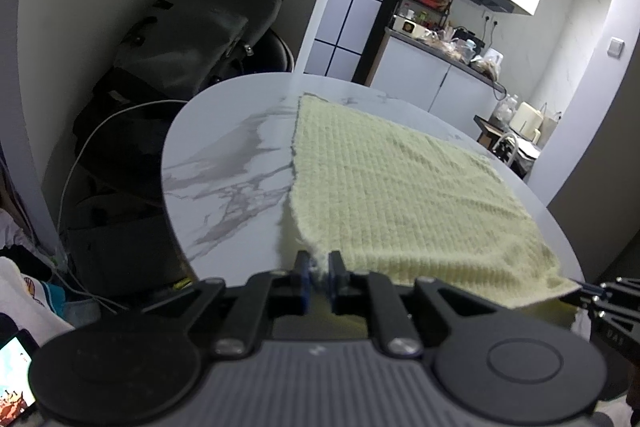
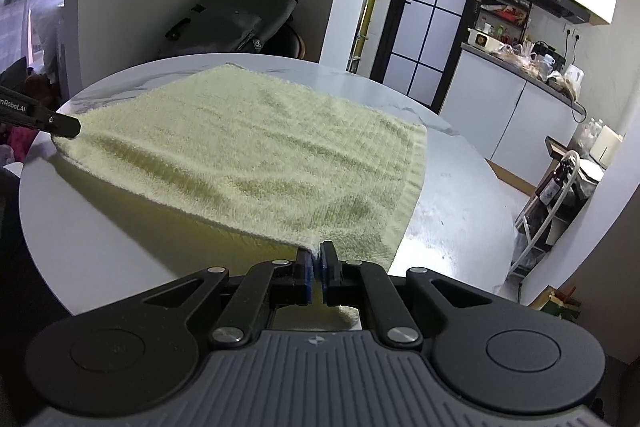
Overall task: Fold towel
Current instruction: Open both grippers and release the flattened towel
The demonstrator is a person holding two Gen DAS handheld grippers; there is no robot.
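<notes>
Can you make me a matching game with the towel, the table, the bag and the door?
Things:
1. towel
2. table
3. bag
4. door

Descriptions:
A. white marble with grey veins
B. pale yellow, near corners pinched by each gripper
C. black frame, frosted panes
D. dark grey, behind the table

Pairs: 1-B, 2-A, 3-D, 4-C

Both wrist views low, sharing towel (image 1: 400, 187)
</notes>
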